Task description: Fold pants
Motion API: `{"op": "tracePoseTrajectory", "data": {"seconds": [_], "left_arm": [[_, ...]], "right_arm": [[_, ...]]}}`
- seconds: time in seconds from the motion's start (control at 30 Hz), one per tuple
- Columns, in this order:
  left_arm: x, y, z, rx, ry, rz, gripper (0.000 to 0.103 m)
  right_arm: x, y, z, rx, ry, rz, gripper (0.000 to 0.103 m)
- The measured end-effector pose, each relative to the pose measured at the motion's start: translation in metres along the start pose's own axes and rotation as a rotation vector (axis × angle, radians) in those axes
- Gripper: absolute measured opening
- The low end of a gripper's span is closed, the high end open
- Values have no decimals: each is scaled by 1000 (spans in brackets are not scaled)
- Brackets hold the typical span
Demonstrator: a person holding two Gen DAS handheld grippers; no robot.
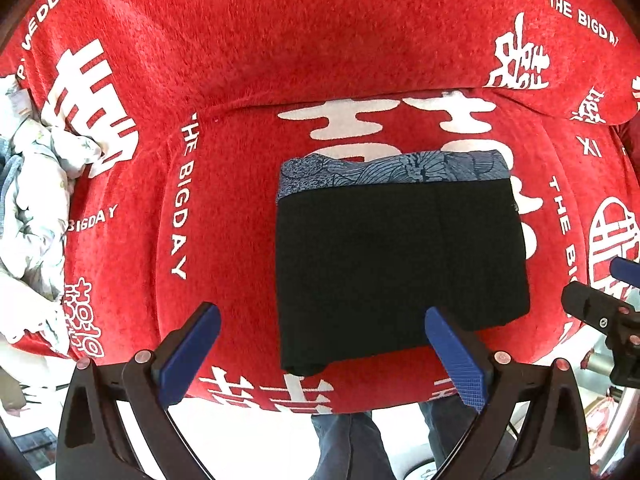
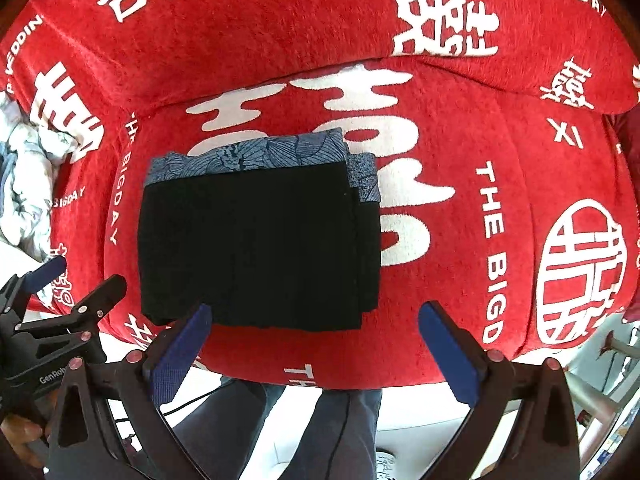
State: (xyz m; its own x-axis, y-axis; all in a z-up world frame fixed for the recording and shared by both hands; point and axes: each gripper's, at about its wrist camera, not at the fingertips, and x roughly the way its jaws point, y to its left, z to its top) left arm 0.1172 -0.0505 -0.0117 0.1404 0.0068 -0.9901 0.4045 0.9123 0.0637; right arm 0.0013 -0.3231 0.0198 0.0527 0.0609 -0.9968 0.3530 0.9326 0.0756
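Plain black pants folded on top of a blue-grey piece with a leafy line print. Bright red cover with big white characters and lettering. Crumpled white floral fabric off left. Blue pads on black grippers.

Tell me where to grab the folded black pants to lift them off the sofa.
Probably grip the folded black pants at the thick near edge, coming from above on the front side of the red sofa cover. The layers stack flush there; the far edge overlaps the blue patterned cloth.
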Motion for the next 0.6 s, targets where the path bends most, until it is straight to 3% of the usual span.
{"op": "tracePoseTrajectory", "data": {"seconds": [0.6], "left_arm": [[-18, 12, 5, -28, -14, -8, 103]], "right_arm": [[-16, 19, 8, -42, -5, -80, 103]]}}
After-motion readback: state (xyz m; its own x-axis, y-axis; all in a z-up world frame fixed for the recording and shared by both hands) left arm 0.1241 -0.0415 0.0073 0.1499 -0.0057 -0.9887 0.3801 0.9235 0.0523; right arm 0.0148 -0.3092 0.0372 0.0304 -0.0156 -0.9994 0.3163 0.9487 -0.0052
